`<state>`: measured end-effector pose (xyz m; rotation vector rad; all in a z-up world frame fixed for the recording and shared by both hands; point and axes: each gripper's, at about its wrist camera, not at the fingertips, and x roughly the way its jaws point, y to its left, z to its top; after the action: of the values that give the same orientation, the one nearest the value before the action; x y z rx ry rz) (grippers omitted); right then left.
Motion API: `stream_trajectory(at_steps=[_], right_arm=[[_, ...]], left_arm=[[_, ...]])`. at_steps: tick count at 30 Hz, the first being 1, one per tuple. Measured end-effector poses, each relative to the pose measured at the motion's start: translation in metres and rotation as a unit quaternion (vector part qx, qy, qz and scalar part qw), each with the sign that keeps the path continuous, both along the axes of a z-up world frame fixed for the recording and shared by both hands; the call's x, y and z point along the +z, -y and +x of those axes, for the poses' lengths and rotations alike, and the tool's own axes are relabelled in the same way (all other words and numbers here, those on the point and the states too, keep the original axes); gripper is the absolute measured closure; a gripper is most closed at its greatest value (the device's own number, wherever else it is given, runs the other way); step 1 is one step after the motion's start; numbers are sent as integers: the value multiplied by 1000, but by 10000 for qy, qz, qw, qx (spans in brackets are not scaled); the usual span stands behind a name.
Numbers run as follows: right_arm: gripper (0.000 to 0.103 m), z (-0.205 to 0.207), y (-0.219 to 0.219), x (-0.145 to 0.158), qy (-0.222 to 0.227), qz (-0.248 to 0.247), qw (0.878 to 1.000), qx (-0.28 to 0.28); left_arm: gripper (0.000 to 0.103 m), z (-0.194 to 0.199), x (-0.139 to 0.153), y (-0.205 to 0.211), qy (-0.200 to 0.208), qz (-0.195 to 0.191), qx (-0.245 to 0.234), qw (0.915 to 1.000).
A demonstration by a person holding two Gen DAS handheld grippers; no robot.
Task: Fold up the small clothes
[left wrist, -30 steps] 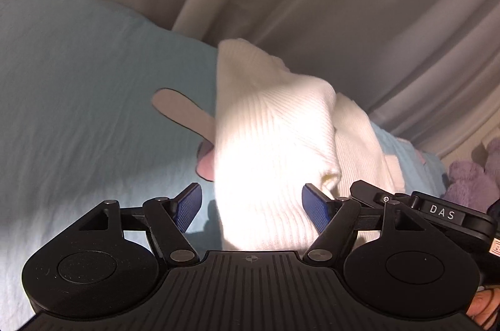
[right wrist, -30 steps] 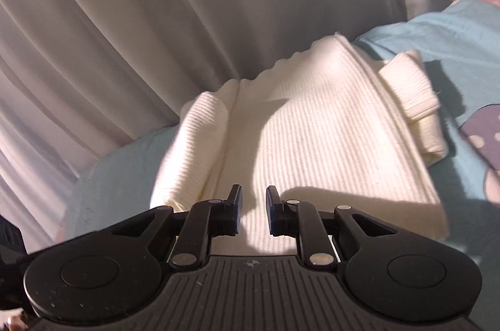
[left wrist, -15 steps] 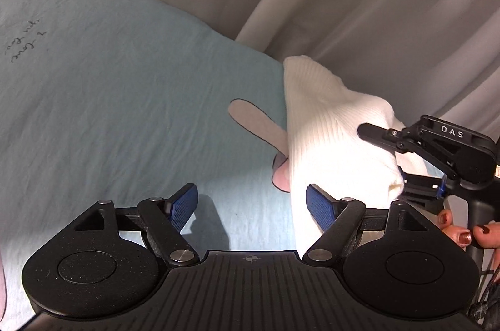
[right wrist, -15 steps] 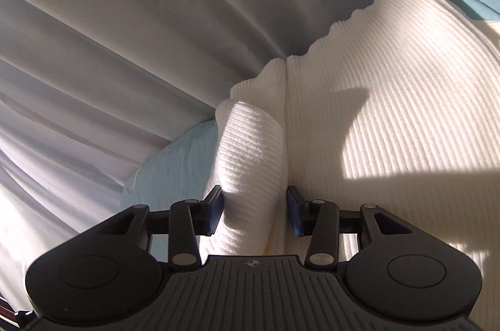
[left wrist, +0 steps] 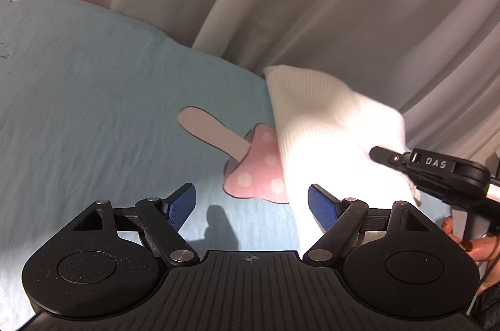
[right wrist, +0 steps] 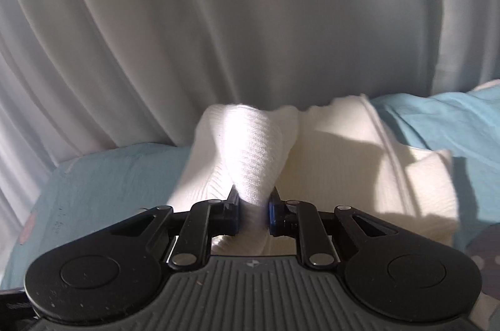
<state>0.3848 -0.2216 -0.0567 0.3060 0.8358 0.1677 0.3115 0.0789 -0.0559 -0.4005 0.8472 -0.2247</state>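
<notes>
On blue sheet [left wrist: 93,87], white ribbed garment [right wrist: 343,162], fold pinched by right gripper [right wrist: 253,210].

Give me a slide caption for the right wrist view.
Right hand-held gripper pinches a white ribbed garment over the blue bedsheet.

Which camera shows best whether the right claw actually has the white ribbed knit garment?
Right wrist view: the right claw pinches a bunched fold of the white ribbed knit garment. Left wrist view shows only its fingertip against the overexposed cloth.

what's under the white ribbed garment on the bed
The white garment lies on the light blue sheet and covers the right part of a pink spotted mushroom print. The rest beneath is hidden. The right gripper pinches one fold.
</notes>
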Motion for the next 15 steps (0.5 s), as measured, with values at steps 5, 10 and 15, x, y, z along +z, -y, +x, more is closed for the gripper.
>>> stream_trajectory(at_steps=[5,10,15], right_arm=[[73,1,33,-18,-191,1288,9914,-152],[68,9,44,-32,-410,2018,9784,-166],[68,26,40,-44,-724,2584,9633,-58]], left_arm=[[20,6,-17,29,-114,-174,-376,9991],[20,6,-23,34,-113,-505,-547,9972],[20,3,-17,32,-85,-975,-711,9927]])
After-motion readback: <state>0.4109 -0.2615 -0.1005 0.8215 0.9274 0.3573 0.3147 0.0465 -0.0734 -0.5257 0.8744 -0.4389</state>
